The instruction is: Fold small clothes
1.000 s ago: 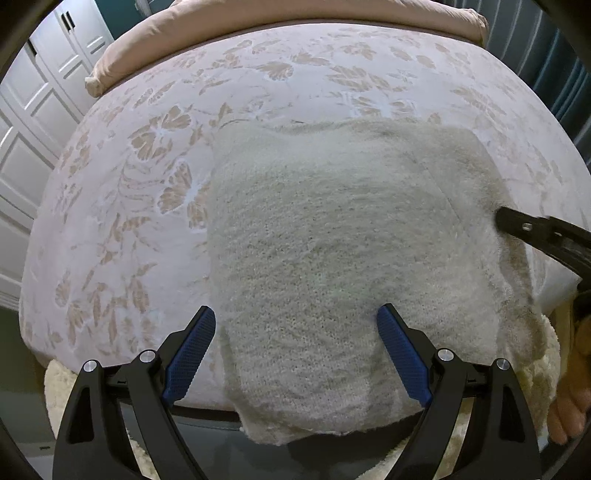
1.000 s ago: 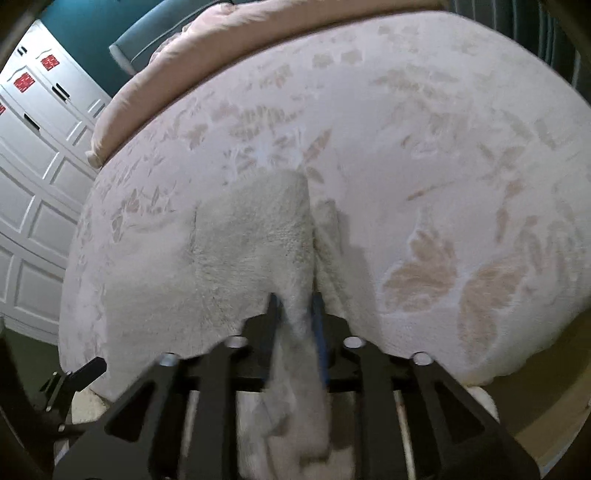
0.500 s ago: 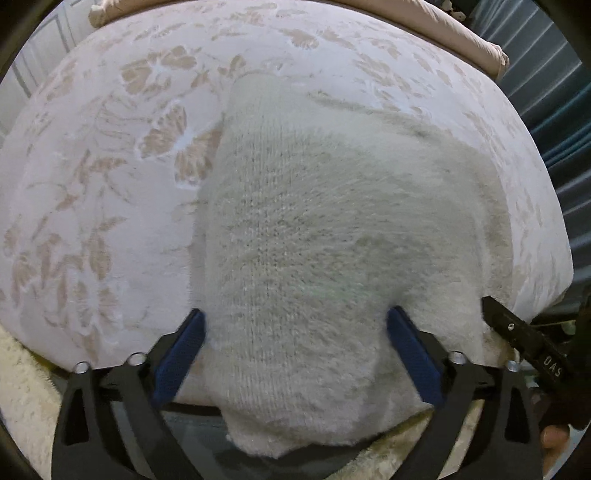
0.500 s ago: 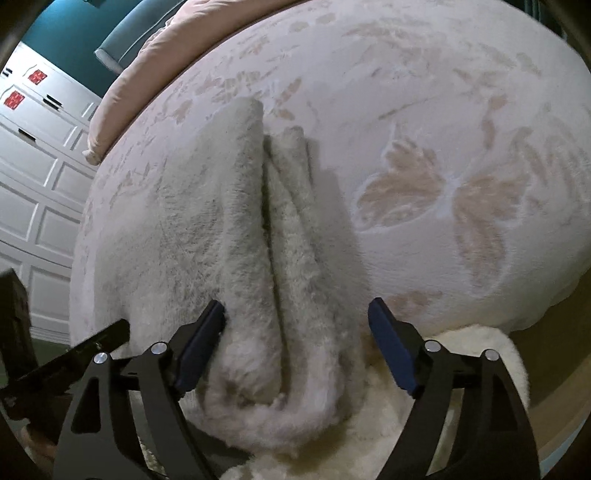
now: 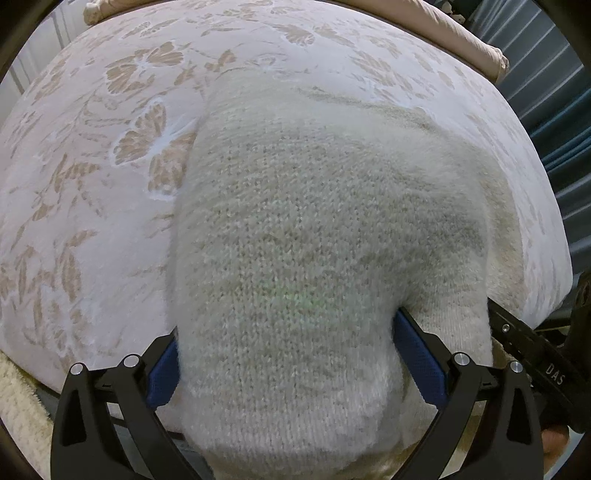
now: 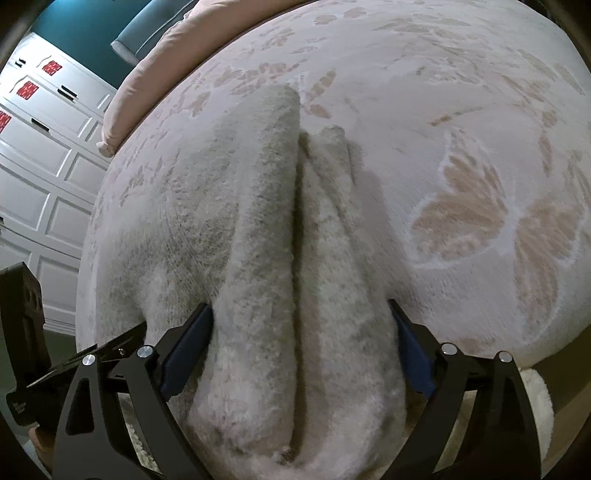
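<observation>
While both point low across the bed (image 5: pixel 92 192), my left gripper (image 5: pixel 284 354) and right gripper (image 6: pixel 299 343) gape wide around the knit garment (image 5: pixel 314 240) filling centre frame.

A home bedroom is shown. A bed (image 6: pixel 461 110) is covered with a pale bedspread (image 5: pixel 92 206) patterned with beige butterflies and leaves, and a pink duvet (image 6: pixel 155 74) is bunched along its far edge. White panelled wardrobe doors (image 6: pixel 40 173) are seen against a teal wall (image 6: pixel 85 29), and pleated blue curtains (image 5: pixel 546 122) are visible beside the bed.
</observation>
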Action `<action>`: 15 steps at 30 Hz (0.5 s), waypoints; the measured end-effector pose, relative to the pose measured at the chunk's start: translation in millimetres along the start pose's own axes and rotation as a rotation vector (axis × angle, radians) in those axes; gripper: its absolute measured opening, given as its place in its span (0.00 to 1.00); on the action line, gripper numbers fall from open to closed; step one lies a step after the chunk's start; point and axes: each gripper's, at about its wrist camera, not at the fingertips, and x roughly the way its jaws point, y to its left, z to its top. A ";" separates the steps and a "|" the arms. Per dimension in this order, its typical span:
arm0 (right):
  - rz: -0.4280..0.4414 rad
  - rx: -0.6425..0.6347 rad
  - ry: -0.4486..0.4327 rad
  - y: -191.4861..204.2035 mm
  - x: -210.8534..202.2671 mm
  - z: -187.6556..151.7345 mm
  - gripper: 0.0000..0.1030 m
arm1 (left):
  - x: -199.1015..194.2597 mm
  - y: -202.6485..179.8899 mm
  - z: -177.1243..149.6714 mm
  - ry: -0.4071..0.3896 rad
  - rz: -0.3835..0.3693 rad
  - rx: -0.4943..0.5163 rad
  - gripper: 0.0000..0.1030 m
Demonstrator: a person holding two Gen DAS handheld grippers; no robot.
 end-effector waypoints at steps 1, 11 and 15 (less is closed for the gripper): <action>-0.003 -0.006 0.001 1.5 1.2 2.4 0.87 | 0.4 -1.0 0.8 -0.001 0.003 0.000 0.95; -0.016 -0.041 0.011 25.2 -8.7 10.6 0.38 | -7.9 -14.1 16.6 0.036 -0.021 0.055 0.85; -0.013 -0.033 -0.016 34.2 -33.6 3.2 0.33 | -25.9 -29.0 14.7 0.041 -0.078 0.148 0.66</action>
